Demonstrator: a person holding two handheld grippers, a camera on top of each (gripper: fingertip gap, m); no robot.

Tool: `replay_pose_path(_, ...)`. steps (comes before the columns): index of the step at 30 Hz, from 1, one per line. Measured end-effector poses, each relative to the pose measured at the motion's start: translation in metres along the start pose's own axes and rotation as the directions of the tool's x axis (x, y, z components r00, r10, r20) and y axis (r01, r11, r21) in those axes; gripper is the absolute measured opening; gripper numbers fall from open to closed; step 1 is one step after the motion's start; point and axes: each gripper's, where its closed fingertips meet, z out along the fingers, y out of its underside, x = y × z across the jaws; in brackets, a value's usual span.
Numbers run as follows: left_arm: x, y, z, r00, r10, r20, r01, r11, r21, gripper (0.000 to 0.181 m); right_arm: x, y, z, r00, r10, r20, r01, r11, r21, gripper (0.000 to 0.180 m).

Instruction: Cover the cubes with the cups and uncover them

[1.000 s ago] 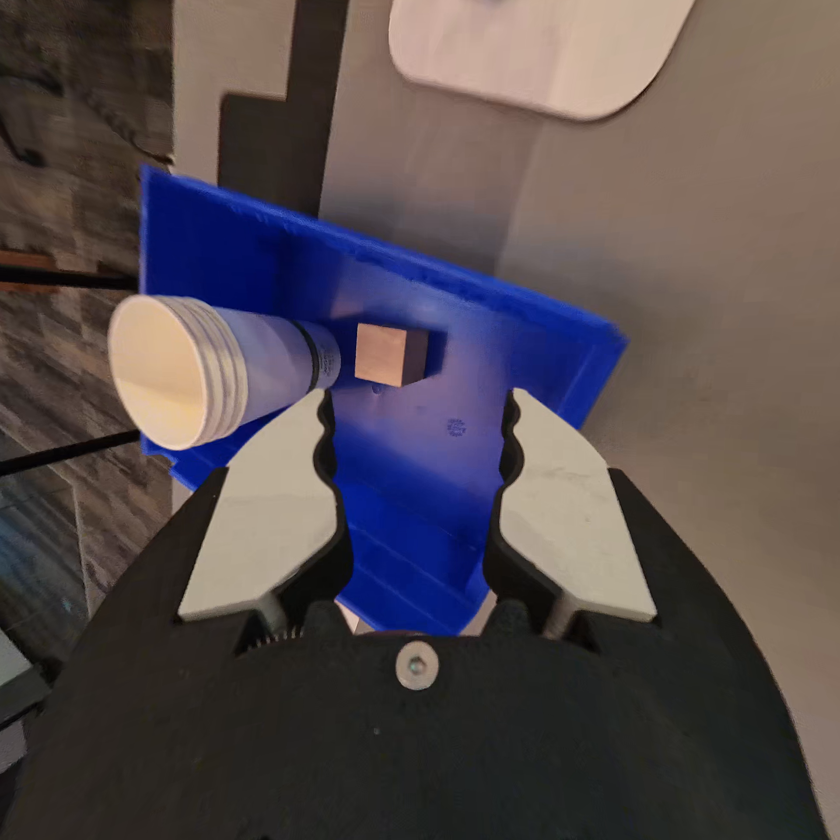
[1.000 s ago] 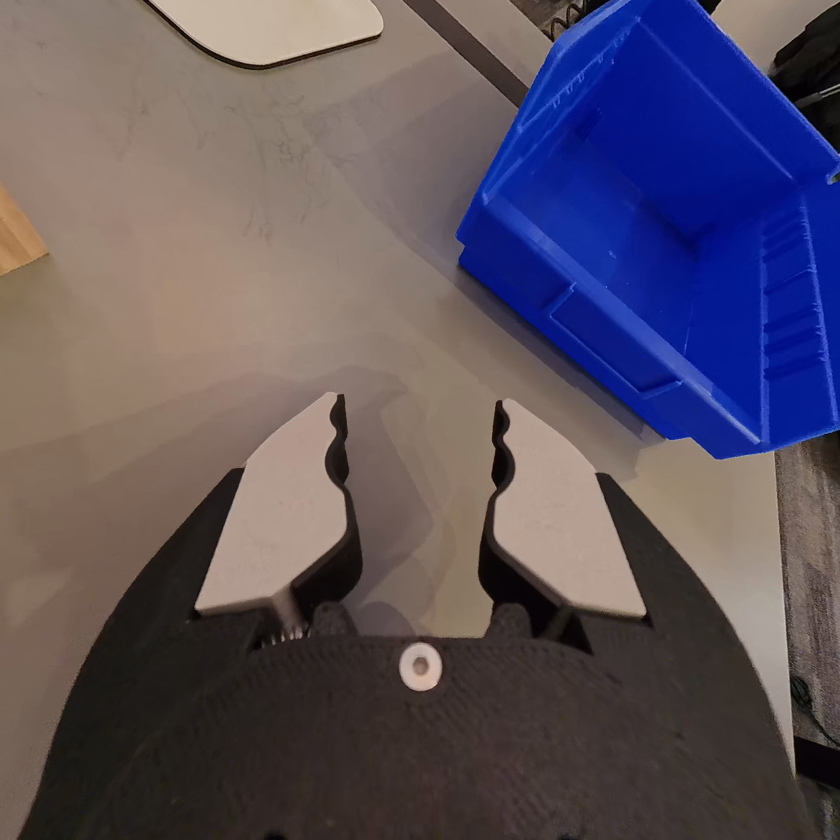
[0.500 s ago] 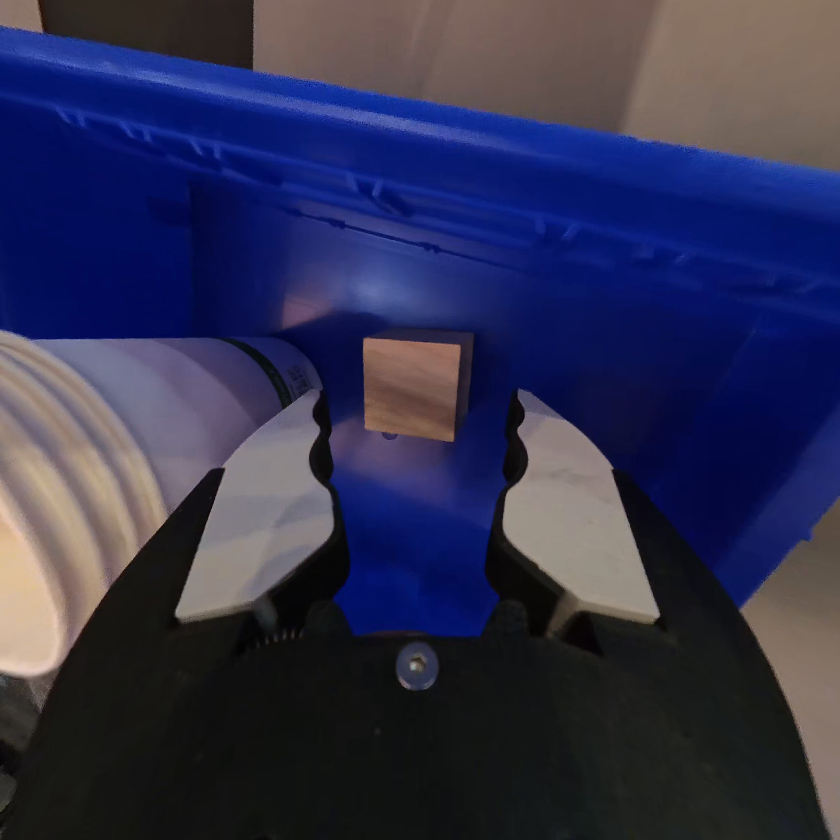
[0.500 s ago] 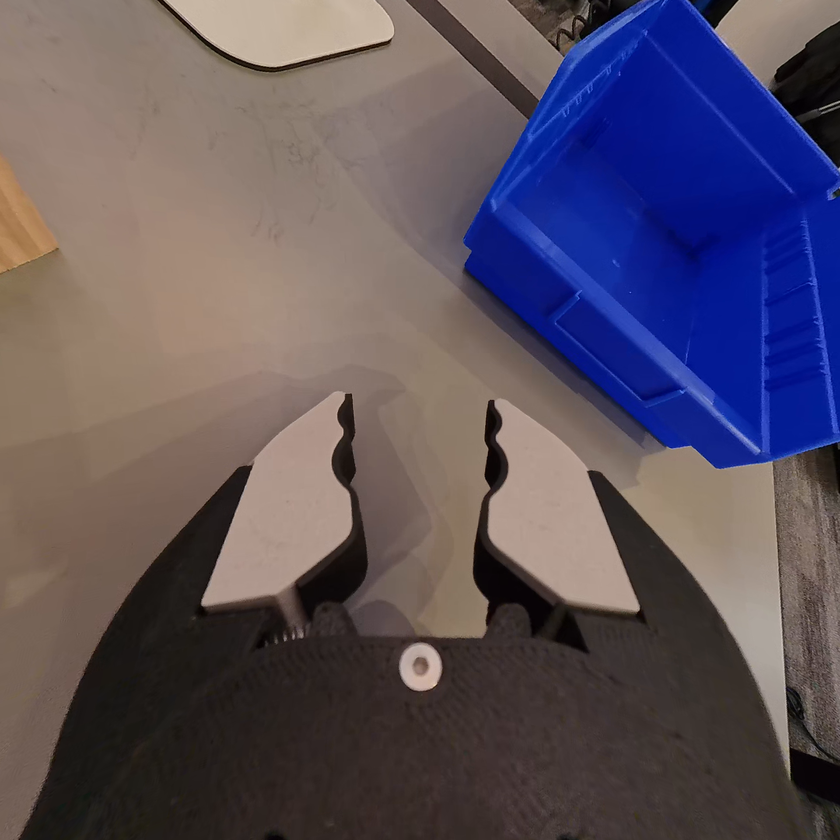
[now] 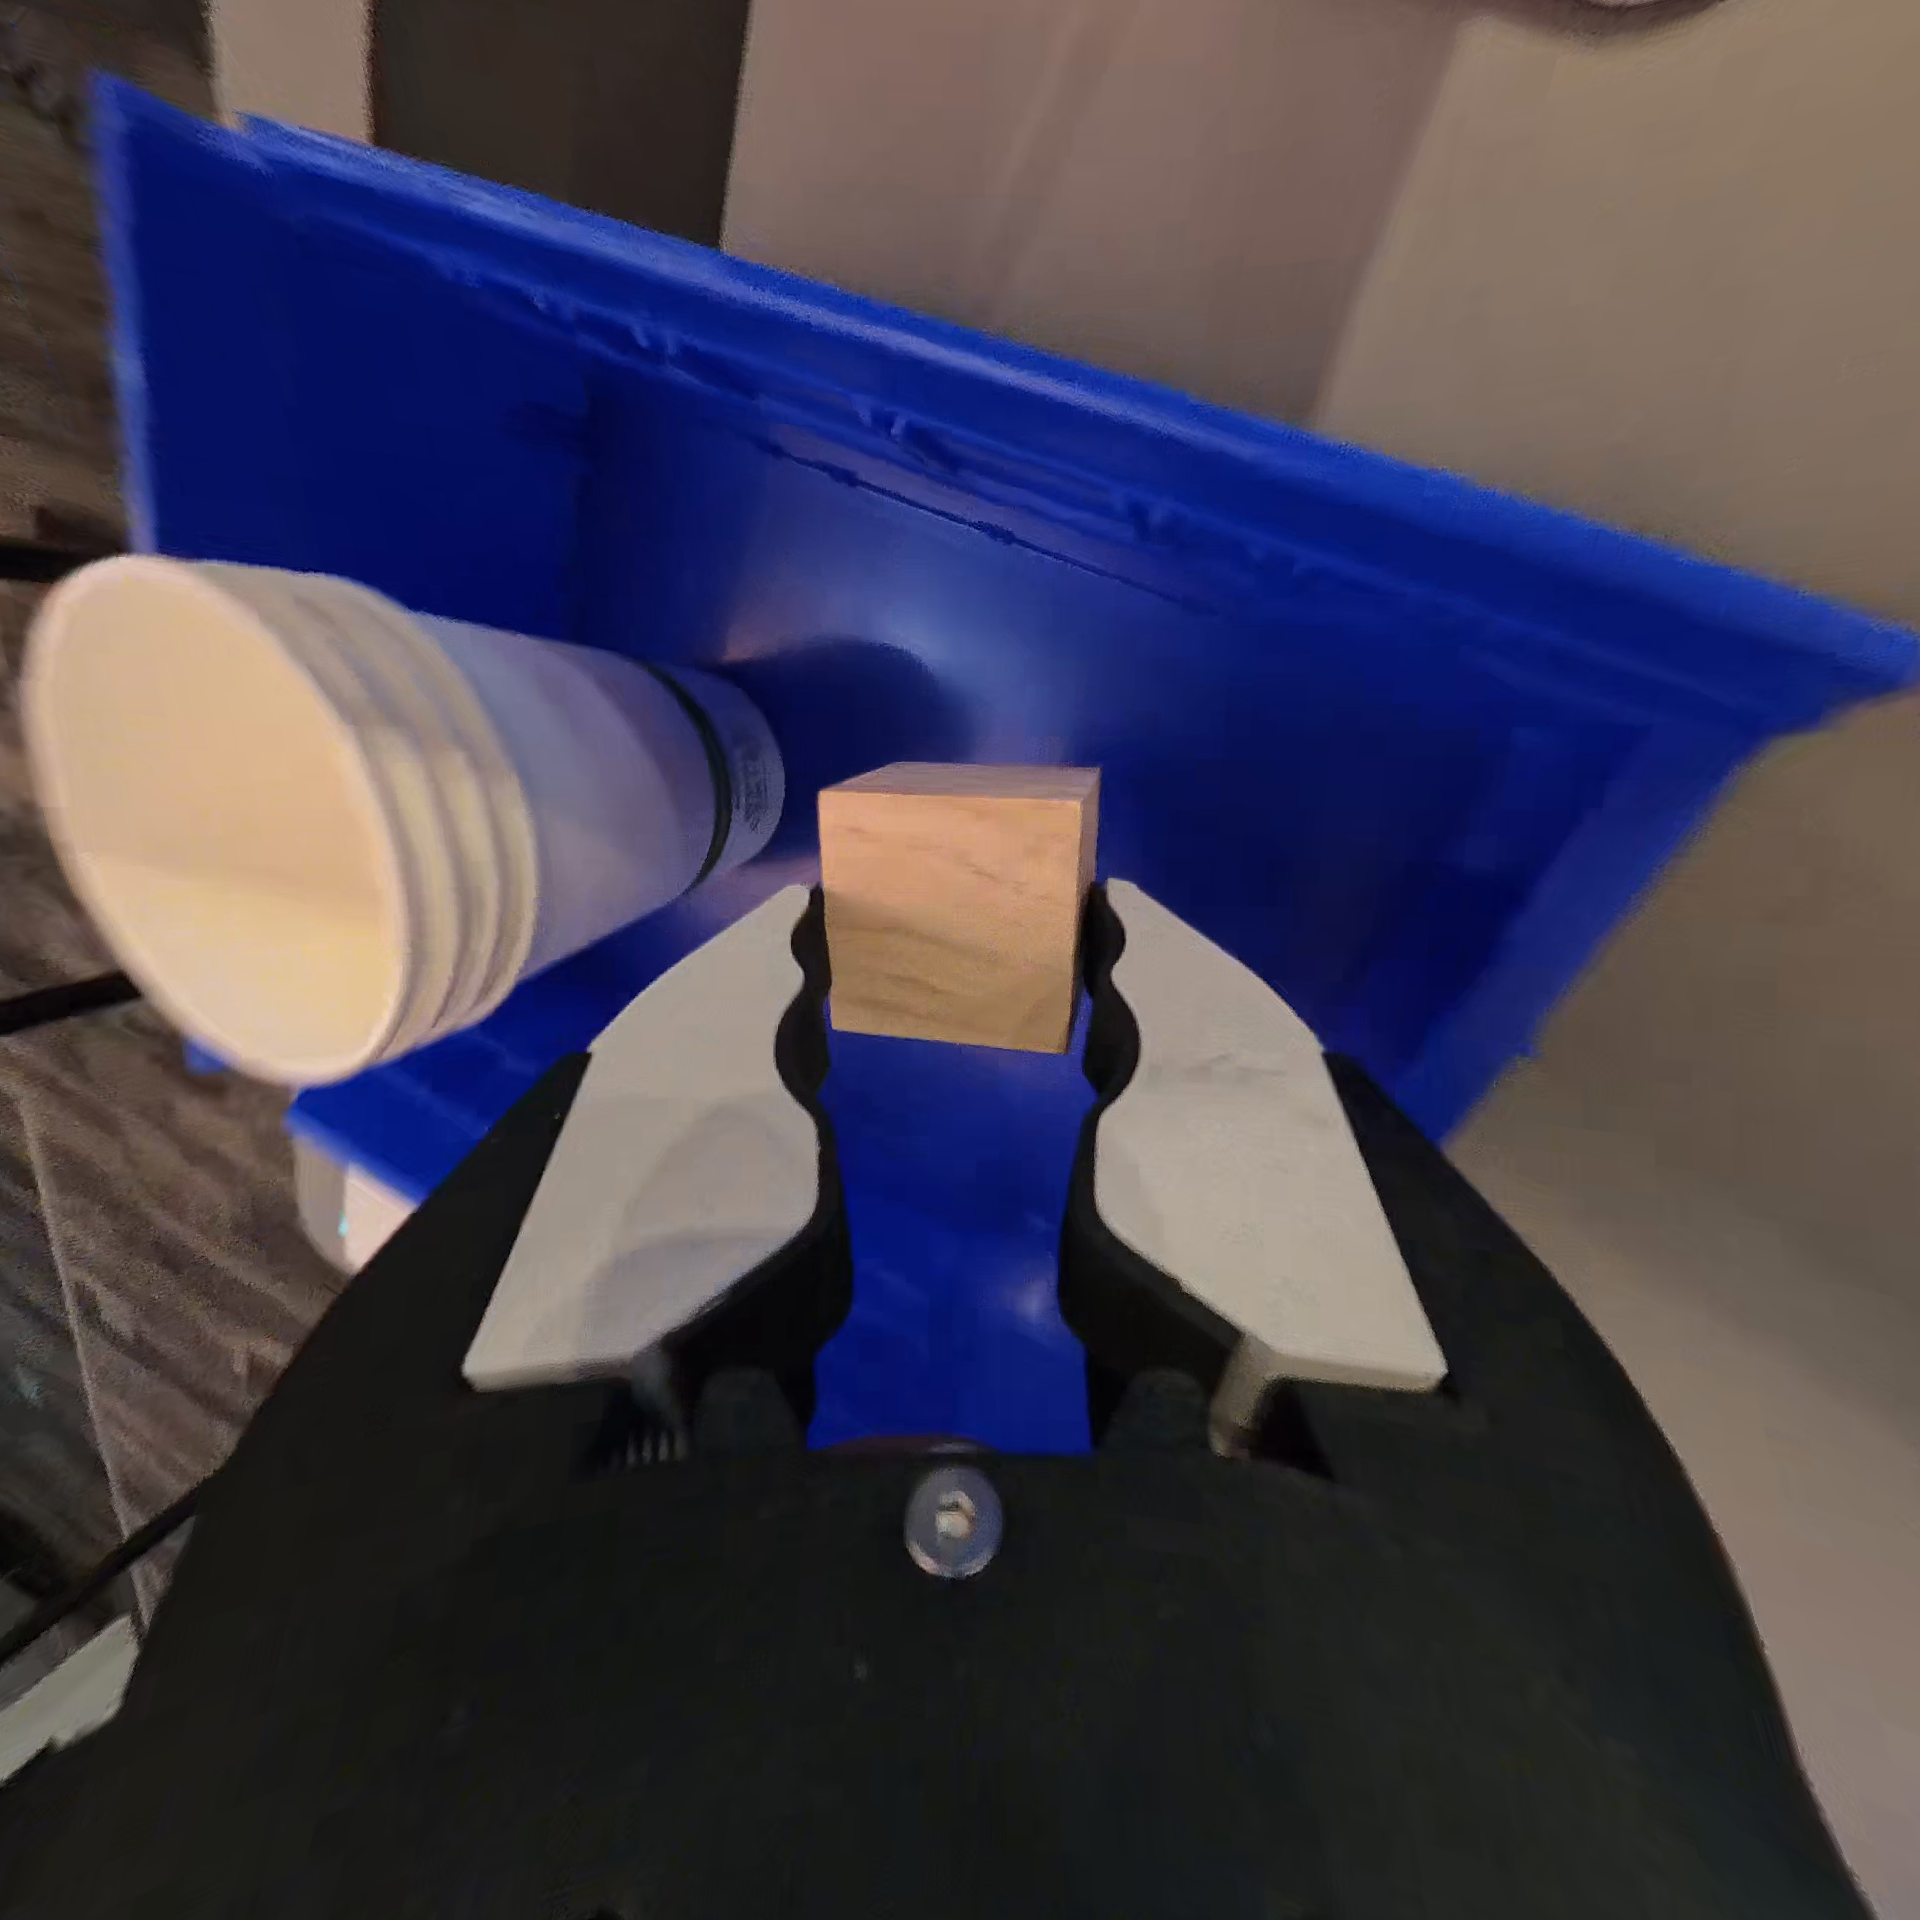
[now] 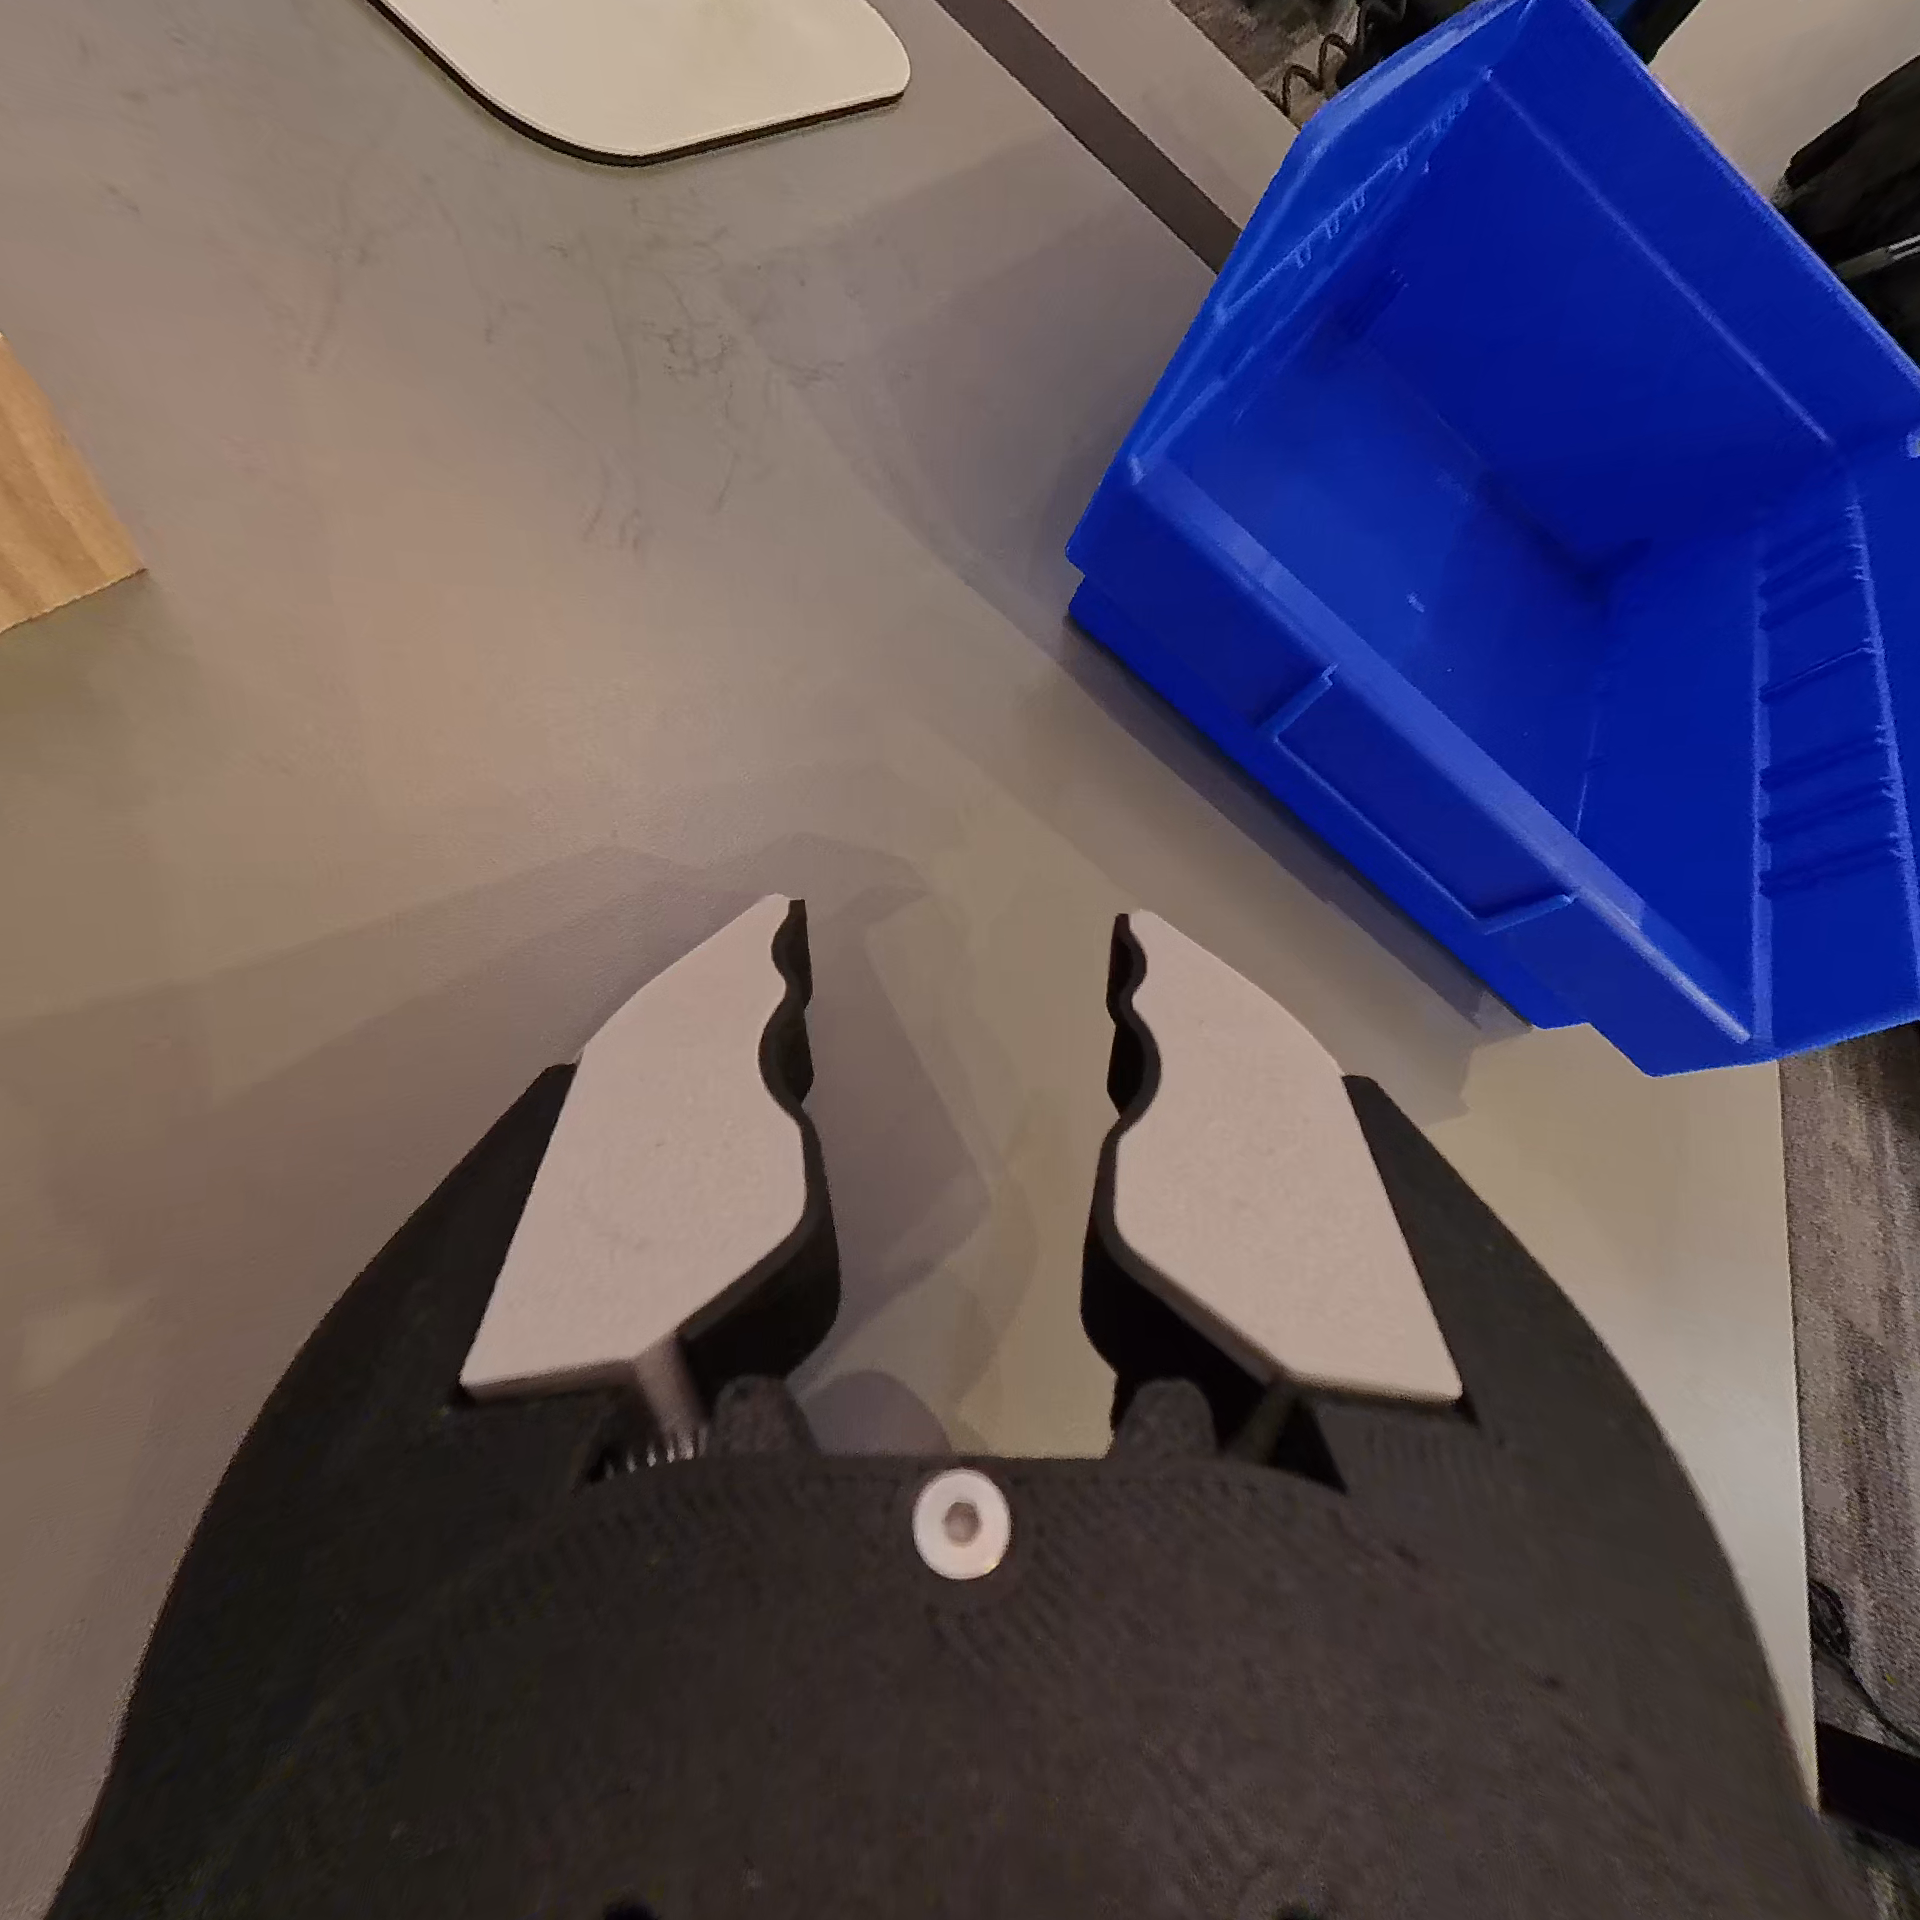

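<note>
Your left gripper (image 5: 954, 914) pinches one wooden cube (image 5: 954, 906) between its fingertips, over a blue bin (image 5: 1351, 727). One stack of paper cups (image 5: 343, 831), about four rims showing, lies on its side in that bin, just left of the cube. Your right gripper (image 6: 958, 935) is parted, holding nothing, above the grey table (image 6: 520, 520); a second blue bin (image 6: 1538, 582) sits right of it.

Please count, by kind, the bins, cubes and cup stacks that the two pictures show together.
blue bins: 2, one in each view
wooden cube: 1
stack of paper cups: 1
Total: 4
</note>
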Motion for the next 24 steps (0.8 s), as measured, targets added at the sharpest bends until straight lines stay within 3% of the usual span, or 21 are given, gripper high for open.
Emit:
replay_pose_path(6, 0.062, -0.046, -0.094, 0.999, -0.039, 0.001, 0.038, 0.997, 0.069, 0.047, 0.003, 0.001, -0.003, 0.999, 0.020, 0.038, -0.020, 1.000, 0.022, 0.063)
replay_pose_path(11, 0.150, -0.150, -0.129, 0.997, 0.049, -0.061, -0.035, 0.979, 0.202, 0.047, 0.017, 0.021, -0.013, 0.997, 0.030, 0.064, -0.029, 1.000, -0.005, 0.067)
replay_pose_path(14, 0.208, -0.227, -0.124, 0.983, 0.152, -0.106, -0.119, 0.957, 0.266, 0.046, 0.032, 0.035, -0.022, 0.998, 0.038, 0.040, -0.037, 0.999, -0.009, 0.066)
replay_pose_path(19, 0.291, -0.340, -0.079, 0.946, 0.259, -0.196, -0.196, 0.937, 0.290, 0.047, 0.065, 0.061, -0.036, 0.997, 0.074, -0.035, -0.075, 0.997, -0.035, 0.066)
replay_pose_path(24, 0.349, -0.404, -0.024, 0.919, 0.286, -0.271, -0.222, 0.944, 0.244, 0.046, 0.072, 0.062, -0.044, 0.995, 0.091, -0.050, -0.091, 0.996, 0.002, 0.063)
